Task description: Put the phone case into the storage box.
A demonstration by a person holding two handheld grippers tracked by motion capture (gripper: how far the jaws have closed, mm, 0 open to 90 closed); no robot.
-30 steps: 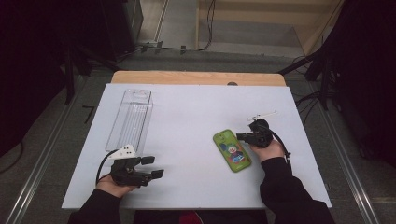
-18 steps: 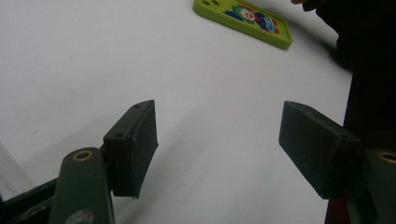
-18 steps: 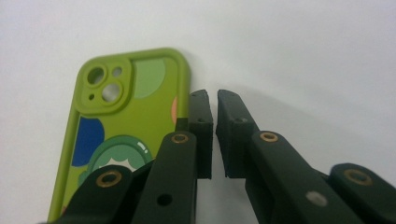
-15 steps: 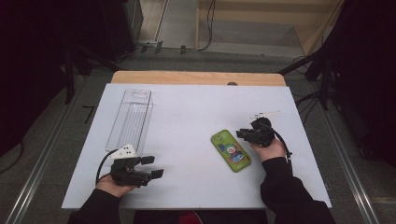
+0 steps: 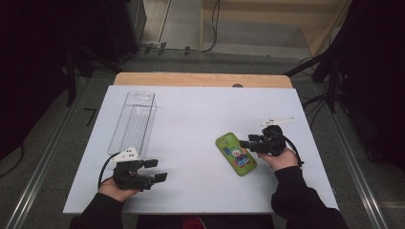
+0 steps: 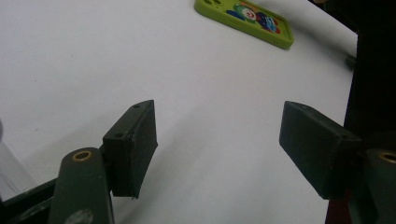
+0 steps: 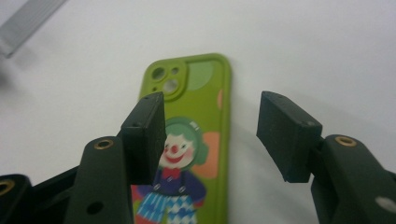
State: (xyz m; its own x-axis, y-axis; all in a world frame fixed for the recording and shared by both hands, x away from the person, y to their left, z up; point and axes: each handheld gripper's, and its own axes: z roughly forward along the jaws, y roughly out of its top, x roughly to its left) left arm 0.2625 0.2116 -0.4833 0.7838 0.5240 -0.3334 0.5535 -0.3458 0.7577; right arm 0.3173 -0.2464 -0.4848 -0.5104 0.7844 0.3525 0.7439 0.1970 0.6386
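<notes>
My right gripper's (image 5: 249, 142) fingers (image 7: 144, 135) had just been opening, parted above the green phone case (image 5: 236, 154) without pressing it. The case lay flat right of centre in the high view, on the white worktop (image 5: 200, 114). My left gripper (image 5: 155, 170), lower left, stood wide, empty, near a clear tray (image 5: 133, 121).
</notes>
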